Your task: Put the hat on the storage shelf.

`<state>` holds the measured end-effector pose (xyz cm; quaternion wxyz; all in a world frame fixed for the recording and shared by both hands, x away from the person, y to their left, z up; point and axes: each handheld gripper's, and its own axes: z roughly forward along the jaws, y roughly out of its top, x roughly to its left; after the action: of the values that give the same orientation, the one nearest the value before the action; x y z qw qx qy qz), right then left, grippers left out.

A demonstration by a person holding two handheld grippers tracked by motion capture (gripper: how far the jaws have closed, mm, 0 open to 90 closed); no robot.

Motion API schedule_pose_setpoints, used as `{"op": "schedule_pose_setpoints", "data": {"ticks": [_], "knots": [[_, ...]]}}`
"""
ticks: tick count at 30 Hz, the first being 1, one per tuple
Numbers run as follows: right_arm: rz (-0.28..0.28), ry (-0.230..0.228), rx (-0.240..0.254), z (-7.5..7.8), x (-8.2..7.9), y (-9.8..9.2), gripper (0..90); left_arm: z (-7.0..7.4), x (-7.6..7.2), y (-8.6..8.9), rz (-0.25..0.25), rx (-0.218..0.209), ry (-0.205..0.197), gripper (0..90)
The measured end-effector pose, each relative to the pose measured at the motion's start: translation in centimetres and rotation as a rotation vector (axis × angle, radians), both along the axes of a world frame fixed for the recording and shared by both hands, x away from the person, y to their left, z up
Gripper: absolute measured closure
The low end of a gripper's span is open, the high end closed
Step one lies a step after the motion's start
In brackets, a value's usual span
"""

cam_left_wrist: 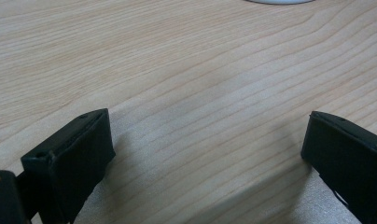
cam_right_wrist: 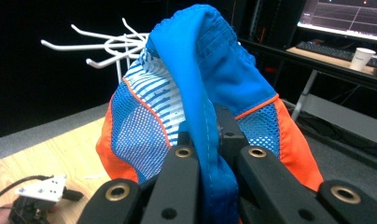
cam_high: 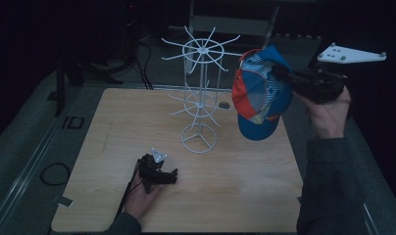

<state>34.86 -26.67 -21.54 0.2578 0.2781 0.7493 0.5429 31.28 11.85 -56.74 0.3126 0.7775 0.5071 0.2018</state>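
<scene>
Cap point(cam_high: 258, 95), blue and orange with a striped mesh panel, hangs in the air beside the white wire rack point(cam_high: 202, 93), off the rack's right side and level with its upper ring of hooks, its brim pointing down toward the wooden table point(cam_high: 112, 142). Nearest the person, in front of the rack's round base and a little to its left, the left gripper point(cam_high: 172, 176) lies low on the table in the left hand point(cam_high: 142, 196); its jaws stand wide apart over bare wood with nothing between them. Farther back, to the right of the rack, the right gripper point(cam_high: 279, 73) is raised in the right hand point(cam_high: 328, 115), its jaws closed on a fold of the cap's blue fabric.
</scene>
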Motion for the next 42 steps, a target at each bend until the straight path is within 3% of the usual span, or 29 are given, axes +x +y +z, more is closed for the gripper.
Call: {"op": "schedule_pose_setpoints", "data": {"ticks": [6, 14, 27, 28, 29, 35, 38, 42], "knots": [[0.004, -0.005, 0.015, 0.2, 0.5, 0.5, 88.7, 0.0, 0.0, 0.0, -0.004, 0.003, 0.001, 2.5], [0.026, 0.07, 0.008, -1.3, 2.4, 1.5, 88.5, 0.0, 0.0, 0.0, -0.002, 0.0, 0.002, 2.6], [0.054, 0.157, -0.103, -3.6, 3.1, 3.0, 85.9, 0.0, 0.0, 0.0, -0.003, 0.001, 0.003, 2.5], [0.051, 0.162, -0.12, -3.9, 3.1, 3.0, 82.4, 0.0, 0.0, 0.0, -0.004, -0.001, 0.003, 2.5], [0.049, 0.17, -0.131, -4.1, 3.1, 3.1, 71.9, 0.0, 0.0, 0.0, -0.006, 0.001, 0.004, 2.5], [0.01, 0.163, -0.14, -4.1, 2.7, 3.0, 40.2, 0.0, 0.0, -0.1, -0.004, 0.0, 0.001, 2.6], [-0.019, 0.153, -0.165, -4.1, 2.4, 3.1, 26.4, 0.0, 0.0, -0.1, -0.004, 0.0, 0.001, 2.5], [-0.058, 0.135, -0.177, -4.3, 1.8, 3.1, 15.0, 0.0, 0.0, -0.1, -0.005, -0.001, 0.001, 2.5]]}}
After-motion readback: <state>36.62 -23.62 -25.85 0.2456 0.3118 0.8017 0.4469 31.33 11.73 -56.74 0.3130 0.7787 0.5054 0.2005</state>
